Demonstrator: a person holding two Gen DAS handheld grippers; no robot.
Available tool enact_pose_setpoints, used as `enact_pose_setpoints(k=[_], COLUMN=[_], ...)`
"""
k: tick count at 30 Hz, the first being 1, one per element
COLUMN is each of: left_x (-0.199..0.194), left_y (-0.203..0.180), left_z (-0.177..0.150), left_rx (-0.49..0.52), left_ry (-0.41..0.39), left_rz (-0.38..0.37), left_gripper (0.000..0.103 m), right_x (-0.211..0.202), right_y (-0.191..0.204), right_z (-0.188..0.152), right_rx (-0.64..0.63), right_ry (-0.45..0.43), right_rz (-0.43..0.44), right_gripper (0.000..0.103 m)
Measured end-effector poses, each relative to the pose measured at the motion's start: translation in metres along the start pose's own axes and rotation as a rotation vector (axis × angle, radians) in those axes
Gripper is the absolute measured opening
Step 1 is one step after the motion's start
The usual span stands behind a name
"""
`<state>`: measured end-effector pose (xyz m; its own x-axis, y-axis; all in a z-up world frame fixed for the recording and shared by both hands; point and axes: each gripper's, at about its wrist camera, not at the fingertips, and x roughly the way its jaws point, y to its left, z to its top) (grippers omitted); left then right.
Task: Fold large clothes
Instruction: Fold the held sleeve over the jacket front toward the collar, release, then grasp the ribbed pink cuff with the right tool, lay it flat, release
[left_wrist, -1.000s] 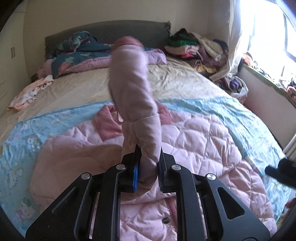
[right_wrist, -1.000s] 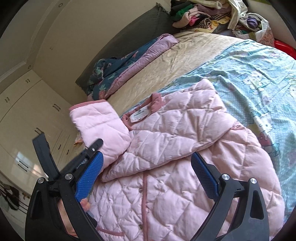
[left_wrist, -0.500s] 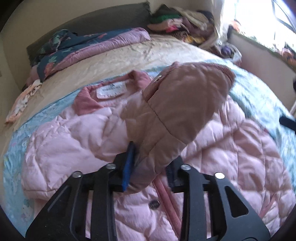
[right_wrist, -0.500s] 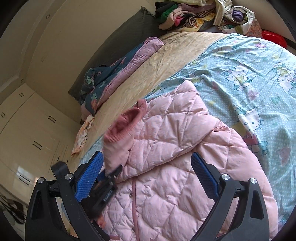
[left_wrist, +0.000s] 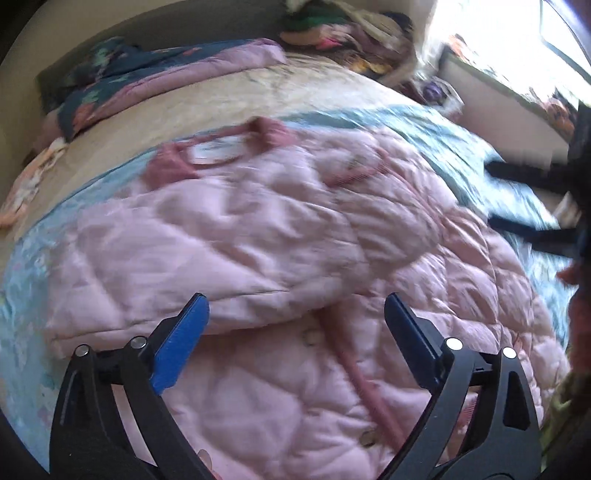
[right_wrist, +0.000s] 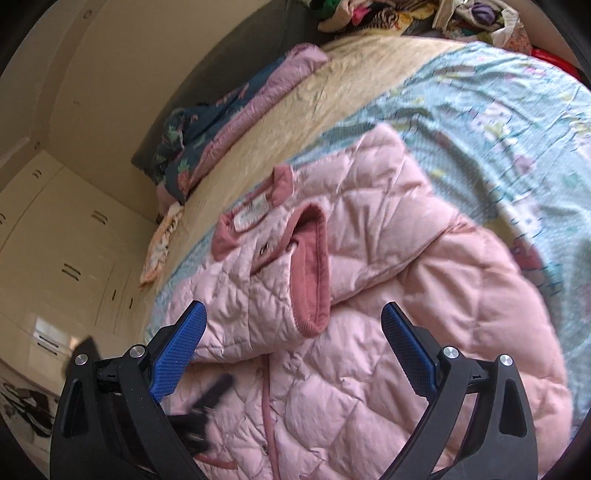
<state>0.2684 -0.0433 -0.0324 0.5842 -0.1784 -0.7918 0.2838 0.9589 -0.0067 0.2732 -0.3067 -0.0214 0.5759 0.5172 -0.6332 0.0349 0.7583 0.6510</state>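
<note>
At the head of the bed, a dark floral quilt (right_wrist: 207, 125) and a heap of mixed clothes (right_wrist: 406, 14) lie well apart from the pink quilted jacket (right_wrist: 369, 295). Its white neck label (right_wrist: 252, 214) is unreadable. The left gripper (left_wrist: 293, 332) and right gripper (right_wrist: 293, 343) hover spread wide, empty, above the jacket's 1 folded sleeve (right_wrist: 258, 295).

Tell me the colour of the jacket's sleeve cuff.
The sleeve cuff is a darker dusty rose than the pale pink quilting; clearest in the right wrist view.

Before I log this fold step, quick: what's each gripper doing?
Left gripper: open, holding nothing, above the jacket.
Right gripper: open, holding nothing, above the sleeve.
</note>
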Motion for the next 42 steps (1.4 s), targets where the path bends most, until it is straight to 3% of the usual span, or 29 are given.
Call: enact_pose_setpoints(k=[5, 12, 19, 23, 25, 29, 37, 42], left_x=[-0.022, -0.040, -0.049, -0.051, -0.052, -0.050, -0.052, -0.047], left_y=[0.062, 0.136, 0.184, 0.199, 0.205, 0.212, 0.220, 0.216], left_z=[0.007, -0.002, -0.019, -0.028, -0.031, -0.033, -0.024, -0.012], left_rx=[-0.133, -0.308, -0.447, -0.495, -0.518, -0.538, -0.559, -0.544], left_ry=[-0.054, -0.088, -0.112, -0.118, -0.121, -0.120, -0.142, -0.143], left_rz=[0.092, 0.172, 0.190, 0.194, 0.194, 0.190, 0.184, 0.180], left_gripper=[0.092, 0.093, 0.093, 0.093, 0.093, 0.093, 0.093, 0.093], right_x=[0.037, 0.066, 0.073, 0.073, 0.070, 0.061, 0.013, 0.011], right_y=[0.013, 0.019, 0.012, 0.013, 0.015, 0.032, 0.107, 0.111], right_z=[-0.007, -0.014, -0.019, -0.021, -0.022, -0.018, 0.017, 0.042], right_rx=[-0.015, 0.016, 0.031, 0.000, -0.026, -0.124, -0.444, -0.497], right_ry=[0.043, 0.032, -0.005, -0.026, -0.043, -0.076, -0.241, -0.271], right_rz=[-0.042, -0.094, -0.127, -0.142, -0.144, -0.126, -0.105, -0.150], right_gripper=[0.095, 0.095, 0.074, 0.059, 0.040, 0.021, 0.018, 0.017])
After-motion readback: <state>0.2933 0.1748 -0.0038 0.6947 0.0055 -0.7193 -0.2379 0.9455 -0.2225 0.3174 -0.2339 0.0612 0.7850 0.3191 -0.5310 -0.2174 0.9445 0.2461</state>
